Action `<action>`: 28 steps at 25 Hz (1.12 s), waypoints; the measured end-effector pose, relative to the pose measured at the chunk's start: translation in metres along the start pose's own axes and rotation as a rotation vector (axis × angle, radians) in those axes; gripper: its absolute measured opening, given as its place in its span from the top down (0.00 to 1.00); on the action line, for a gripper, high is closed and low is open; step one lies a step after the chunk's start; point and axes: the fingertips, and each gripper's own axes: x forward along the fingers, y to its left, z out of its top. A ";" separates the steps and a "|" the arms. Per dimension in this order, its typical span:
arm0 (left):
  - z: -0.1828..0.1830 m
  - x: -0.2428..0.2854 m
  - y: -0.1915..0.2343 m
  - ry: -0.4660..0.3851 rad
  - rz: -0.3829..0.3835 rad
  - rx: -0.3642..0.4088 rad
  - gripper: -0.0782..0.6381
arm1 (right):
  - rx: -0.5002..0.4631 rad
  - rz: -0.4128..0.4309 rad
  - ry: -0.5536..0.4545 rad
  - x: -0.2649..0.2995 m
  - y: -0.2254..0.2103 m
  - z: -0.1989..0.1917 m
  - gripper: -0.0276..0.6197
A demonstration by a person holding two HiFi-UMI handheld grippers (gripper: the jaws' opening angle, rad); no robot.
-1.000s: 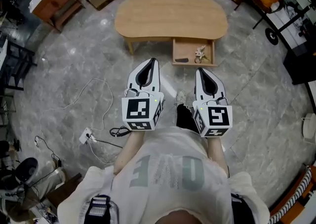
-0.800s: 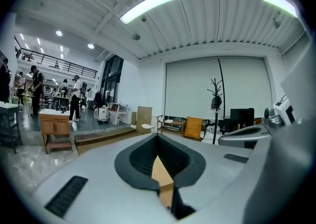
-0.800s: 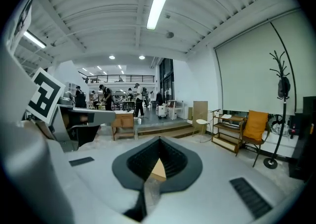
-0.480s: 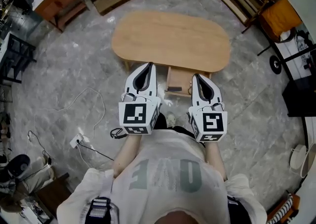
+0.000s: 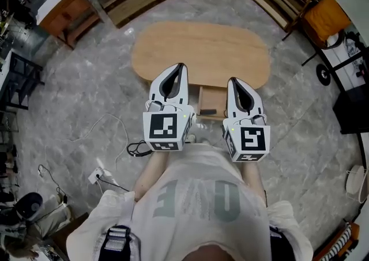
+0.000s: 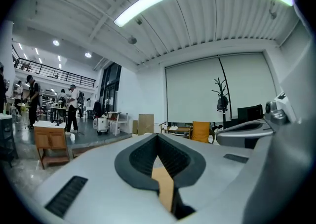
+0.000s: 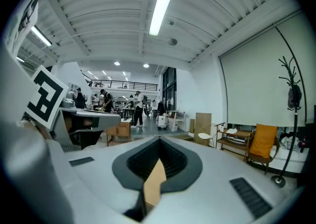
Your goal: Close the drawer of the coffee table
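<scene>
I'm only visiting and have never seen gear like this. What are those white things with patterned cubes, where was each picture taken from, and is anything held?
No robot here: a person holds a hand tool in each hand. The overhead picture comes from a camera on the person's head, looking down. It shows the left gripper and the right gripper, each carrying a marker cube, in front of an oval wooden coffee table. Nothing shows on its top; its drawer stands open with a small dark item inside. The other two pictures come from a camera riding on each gripper, looking along its fingers into the room. Both pairs of fingers are closed together and hold nothing.
</scene>
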 end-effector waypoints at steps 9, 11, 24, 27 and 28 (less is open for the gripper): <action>-0.013 0.023 0.019 0.028 -0.020 -0.040 0.88 | -0.016 0.013 0.034 0.030 -0.004 -0.001 0.95; -0.017 0.025 0.026 0.032 -0.025 -0.061 0.88 | -0.018 0.020 0.035 0.037 -0.001 0.002 0.95; -0.103 0.073 0.012 0.046 -0.062 -0.057 0.88 | -0.261 0.157 0.116 0.091 -0.008 -0.085 0.95; -0.163 0.084 0.008 0.078 -0.068 -0.066 0.88 | -0.282 0.157 0.164 0.104 -0.010 -0.151 0.95; -0.184 0.086 0.007 0.086 -0.067 -0.076 0.88 | -0.275 0.149 0.166 0.108 -0.010 -0.173 0.95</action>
